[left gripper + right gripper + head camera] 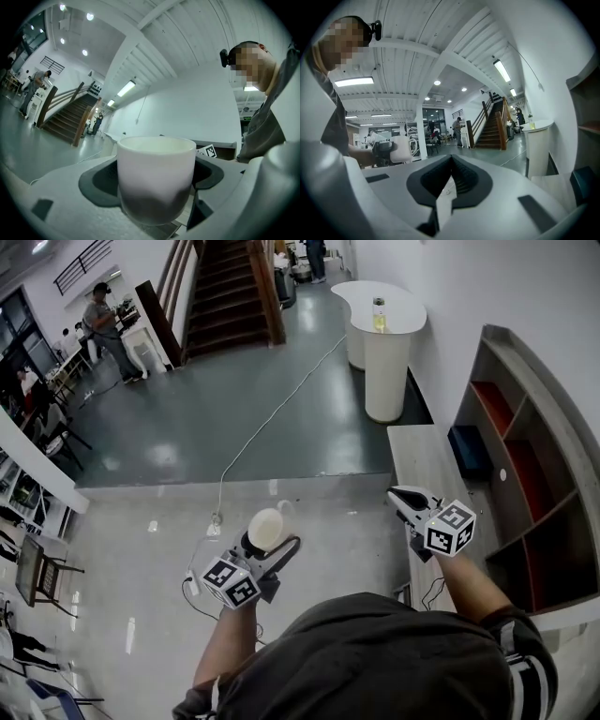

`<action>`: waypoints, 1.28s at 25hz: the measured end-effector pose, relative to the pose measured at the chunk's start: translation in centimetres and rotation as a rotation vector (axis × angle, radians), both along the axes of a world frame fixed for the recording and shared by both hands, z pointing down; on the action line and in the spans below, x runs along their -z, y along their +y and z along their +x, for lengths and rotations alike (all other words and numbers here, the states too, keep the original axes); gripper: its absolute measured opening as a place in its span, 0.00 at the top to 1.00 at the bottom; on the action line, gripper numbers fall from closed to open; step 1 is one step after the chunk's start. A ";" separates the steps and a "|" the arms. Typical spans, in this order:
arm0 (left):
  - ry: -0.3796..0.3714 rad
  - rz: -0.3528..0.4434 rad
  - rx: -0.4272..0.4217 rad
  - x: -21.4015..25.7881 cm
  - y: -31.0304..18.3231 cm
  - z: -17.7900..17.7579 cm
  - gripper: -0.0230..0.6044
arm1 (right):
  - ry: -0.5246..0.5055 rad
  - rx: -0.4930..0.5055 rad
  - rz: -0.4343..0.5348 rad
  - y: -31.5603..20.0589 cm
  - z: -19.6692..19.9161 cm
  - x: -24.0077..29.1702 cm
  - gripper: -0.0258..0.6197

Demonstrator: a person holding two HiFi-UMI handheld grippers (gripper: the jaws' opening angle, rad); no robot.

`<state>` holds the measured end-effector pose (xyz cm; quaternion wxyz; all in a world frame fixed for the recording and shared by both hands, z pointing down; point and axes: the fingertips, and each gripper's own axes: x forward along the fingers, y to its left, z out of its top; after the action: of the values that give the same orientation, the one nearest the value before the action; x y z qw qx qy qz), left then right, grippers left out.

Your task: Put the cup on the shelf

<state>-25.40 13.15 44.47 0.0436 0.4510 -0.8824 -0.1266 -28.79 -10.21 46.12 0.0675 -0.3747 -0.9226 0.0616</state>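
My left gripper has its 2 jaws closed snug on the cup. The cup stands straight up, mouth to the ceiling. It is well apart from the shelf, off to the shelf's left. My right gripper is pinched shut with nothing in it. It sits nearer the shelf, between shelf and cup. I think the cup must go sideways toward the shelf, upright.
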 end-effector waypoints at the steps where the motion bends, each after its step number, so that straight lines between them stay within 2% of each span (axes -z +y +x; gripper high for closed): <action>1: 0.000 -0.003 0.000 -0.1 -0.4 -0.7 0.26 | 0.002 -0.001 0.000 -0.4 -0.7 -0.1 0.97; 5: 0.000 -0.007 -0.011 -0.6 -1.6 -3.4 0.26 | 0.011 -0.003 -0.002 -1.2 -3.0 -0.8 0.97; 9: 0.003 -0.004 -0.037 -0.7 -0.6 -6.0 0.26 | 0.016 -0.023 0.004 -0.2 -4.8 -0.5 0.97; 16: -0.001 -0.003 -0.118 -0.9 4.4 -13.2 0.26 | 0.014 -0.140 0.022 3.6 -9.7 -0.1 0.97; 22: -0.019 -0.069 -0.200 0.1 6.9 -18.4 0.26 | -0.026 -0.250 0.030 4.7 -13.6 1.9 0.97; 27: -0.029 -0.079 -0.276 1.8 4.1 -19.7 0.27 | -0.051 -0.327 0.052 2.2 -13.3 3.9 0.97; 32: -0.052 -0.054 -0.384 4.5 -1.7 -19.6 0.26 | -0.054 -0.454 0.084 -3.2 -10.5 5.5 0.97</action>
<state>-45.01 11.48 39.93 0.0560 0.6130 -0.7840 -0.0805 -39.32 -13.45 40.64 0.0429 -0.1558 -0.9865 0.0270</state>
